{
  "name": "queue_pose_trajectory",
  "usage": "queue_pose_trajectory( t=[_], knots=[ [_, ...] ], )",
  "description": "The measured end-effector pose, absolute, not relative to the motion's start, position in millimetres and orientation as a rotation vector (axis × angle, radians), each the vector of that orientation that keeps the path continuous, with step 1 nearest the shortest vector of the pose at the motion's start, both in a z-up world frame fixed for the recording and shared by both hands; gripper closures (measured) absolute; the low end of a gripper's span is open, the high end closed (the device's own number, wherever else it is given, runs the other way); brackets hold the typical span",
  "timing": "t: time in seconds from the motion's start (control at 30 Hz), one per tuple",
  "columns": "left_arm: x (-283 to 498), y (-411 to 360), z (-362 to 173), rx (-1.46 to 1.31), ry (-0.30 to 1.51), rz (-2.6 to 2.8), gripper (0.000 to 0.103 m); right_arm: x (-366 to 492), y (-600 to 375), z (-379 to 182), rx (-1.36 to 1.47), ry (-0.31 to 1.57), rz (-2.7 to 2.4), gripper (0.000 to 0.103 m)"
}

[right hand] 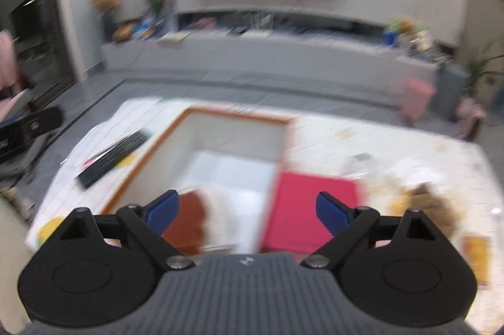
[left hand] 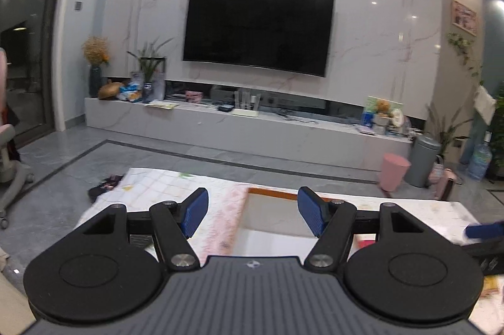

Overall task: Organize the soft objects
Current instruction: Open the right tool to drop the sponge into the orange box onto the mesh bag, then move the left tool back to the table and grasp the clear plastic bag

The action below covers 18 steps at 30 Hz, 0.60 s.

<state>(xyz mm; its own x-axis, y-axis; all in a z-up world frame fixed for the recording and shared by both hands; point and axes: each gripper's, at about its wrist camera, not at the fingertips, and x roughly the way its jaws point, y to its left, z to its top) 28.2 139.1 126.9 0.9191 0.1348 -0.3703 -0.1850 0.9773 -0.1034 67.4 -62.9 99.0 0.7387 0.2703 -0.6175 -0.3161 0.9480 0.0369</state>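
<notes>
Soft brown-and-white cloth [right hand: 201, 218], blurred, perhaps plush, lies inside the box at six o'clock, just ahead of the right gripper [right hand: 247, 213], whose ribbed blue pads are spread apart, empty. Left gripper [left hand: 252, 215] likewise gapes, released. Beyond, a flat pink square [right hand: 310, 209] at three o'clock flanks the orange-rimmed white box [right hand: 233, 133]. Glossy black television [left hand: 258, 29] hangs at twelve.
</notes>
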Motion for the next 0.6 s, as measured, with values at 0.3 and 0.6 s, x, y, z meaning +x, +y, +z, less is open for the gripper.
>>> queue_pose_trajectory(
  t=[0.3, 0.6],
  knots=[
    [37.1, 54.3, 115.5, -0.073, 0.406, -0.02, 0.025, 45.4, -207.7, 123.6, 0.073, 0.472, 0.036, 0.003],
    [50.4, -54.4, 47.3, 0.12, 0.5, -0.261, 0.023, 79.5, -329.5, 46.4, 0.287, 0.627, -0.222, 0.003]
  ],
)
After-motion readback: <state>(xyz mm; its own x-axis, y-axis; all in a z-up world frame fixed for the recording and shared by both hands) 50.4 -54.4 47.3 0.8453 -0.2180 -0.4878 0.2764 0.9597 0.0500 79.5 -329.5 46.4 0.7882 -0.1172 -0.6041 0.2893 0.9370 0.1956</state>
